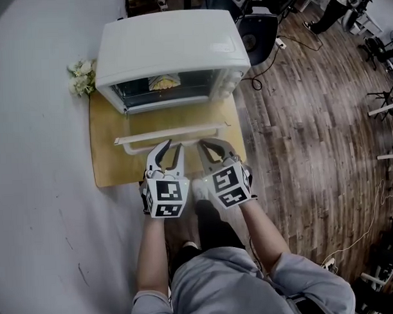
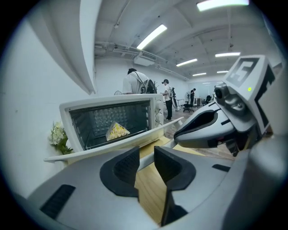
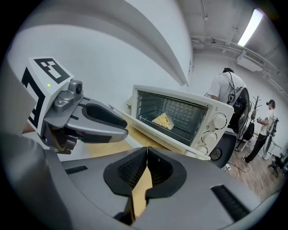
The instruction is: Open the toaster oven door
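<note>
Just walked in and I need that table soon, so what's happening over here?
A person holds a claw in each hand in front of a toaster oven on a wooden board. The oven door is already folded down open, with a yellow wedge of food inside. The left claw is open and the right claw is shut; both sit close to the door's handle and grip nothing.

head view: above oven (image 1: pixel 172 51), steeply down | left gripper view: low, near, facing oven front | right gripper view: same | shared: oven
</note>
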`<act>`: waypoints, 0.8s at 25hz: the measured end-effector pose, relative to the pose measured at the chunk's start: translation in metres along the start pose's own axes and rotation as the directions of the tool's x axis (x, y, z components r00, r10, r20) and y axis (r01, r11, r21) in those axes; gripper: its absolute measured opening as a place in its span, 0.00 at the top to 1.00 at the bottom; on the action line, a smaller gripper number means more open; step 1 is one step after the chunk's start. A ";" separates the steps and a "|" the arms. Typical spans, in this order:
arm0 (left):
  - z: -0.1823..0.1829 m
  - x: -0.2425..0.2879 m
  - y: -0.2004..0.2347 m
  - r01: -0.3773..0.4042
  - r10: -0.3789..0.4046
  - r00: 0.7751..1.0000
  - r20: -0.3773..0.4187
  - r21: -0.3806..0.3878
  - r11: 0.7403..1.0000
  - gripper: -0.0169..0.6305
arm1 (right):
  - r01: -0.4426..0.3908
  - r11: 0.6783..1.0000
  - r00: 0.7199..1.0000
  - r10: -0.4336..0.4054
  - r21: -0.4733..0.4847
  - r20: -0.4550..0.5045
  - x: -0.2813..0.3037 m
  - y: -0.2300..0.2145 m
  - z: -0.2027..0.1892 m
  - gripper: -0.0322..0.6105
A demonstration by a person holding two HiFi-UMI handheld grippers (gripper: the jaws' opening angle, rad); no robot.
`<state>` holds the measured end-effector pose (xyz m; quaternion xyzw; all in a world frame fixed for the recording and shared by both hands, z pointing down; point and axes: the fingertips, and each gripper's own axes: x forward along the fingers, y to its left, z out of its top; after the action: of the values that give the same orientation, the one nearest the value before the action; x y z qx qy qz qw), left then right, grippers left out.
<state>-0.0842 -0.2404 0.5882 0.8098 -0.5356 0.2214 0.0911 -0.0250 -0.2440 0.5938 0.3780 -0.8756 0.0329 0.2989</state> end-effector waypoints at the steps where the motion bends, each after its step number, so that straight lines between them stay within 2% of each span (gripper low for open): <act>1: -0.002 -0.001 -0.001 -0.013 0.013 1.000 0.010 -0.008 1.000 0.82 | 0.008 1.000 1.000 -0.008 0.007 0.005 0.000 0.002 -0.002 0.95; 13: -0.048 -0.001 -0.014 -0.053 0.055 0.998 0.020 -0.106 0.993 0.84 | 0.028 0.998 1.000 -0.027 0.052 -0.009 0.006 0.024 -0.048 0.95; 20: -0.088 0.008 -0.023 -0.068 0.067 0.998 -0.013 -0.132 0.989 0.85 | 0.022 0.997 0.998 -0.018 0.069 -0.052 0.020 0.038 -0.085 0.95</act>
<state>-0.0839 -0.2039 0.6718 0.7824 -0.5759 0.1919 0.1395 -0.0190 -0.2059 0.6811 0.3959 -0.8621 0.0700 0.3084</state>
